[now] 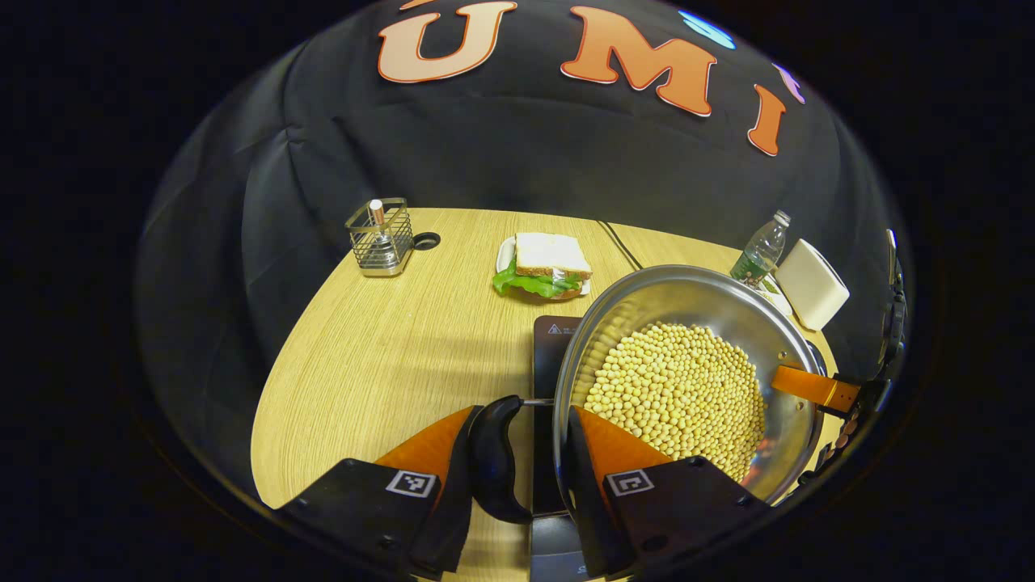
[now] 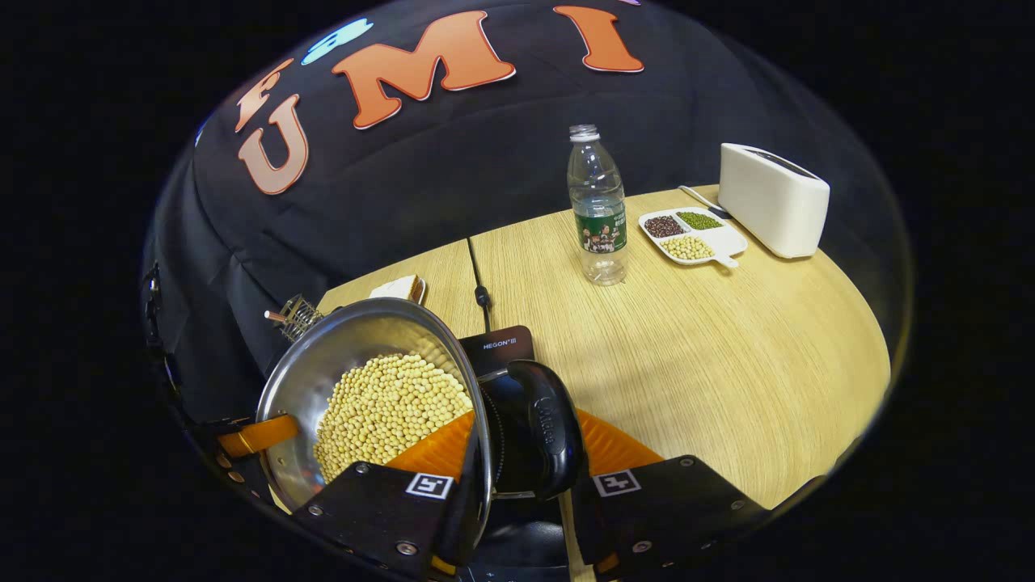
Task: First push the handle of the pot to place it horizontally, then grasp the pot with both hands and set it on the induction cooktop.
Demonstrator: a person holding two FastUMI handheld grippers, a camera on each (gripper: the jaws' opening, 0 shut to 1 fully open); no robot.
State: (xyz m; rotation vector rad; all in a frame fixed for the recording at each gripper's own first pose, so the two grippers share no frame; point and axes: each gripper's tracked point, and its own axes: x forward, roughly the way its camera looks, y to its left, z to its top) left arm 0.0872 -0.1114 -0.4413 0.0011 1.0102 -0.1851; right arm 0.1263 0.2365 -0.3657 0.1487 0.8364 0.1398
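Observation:
A steel pot (image 1: pixel 695 303) full of yellow soybeans (image 1: pixel 679 388) hangs over the black induction cooktop (image 1: pixel 552 343), held from both sides. My left gripper (image 1: pixel 524 414) is shut on the pot's black side handle (image 1: pixel 495 461), with one finger outside the handle and the other inside the pot wall. In the right gripper view, my right gripper (image 2: pixel 525 420) is shut the same way on the opposite black handle (image 2: pixel 538 436), beside the pot (image 2: pixel 323 364) and the cooktop (image 2: pixel 497 346). I cannot tell whether the pot's base touches the cooktop.
Behind the cooktop lies a sandwich (image 1: pixel 543 265) on a plate, with a wire holder (image 1: pixel 380 239) at the back left. A water bottle (image 2: pixel 597 206), a divided dish of beans (image 2: pixel 691 234) and a white toaster (image 2: pixel 772 198) stand to the right. A cable (image 2: pixel 479 279) runs back from the cooktop.

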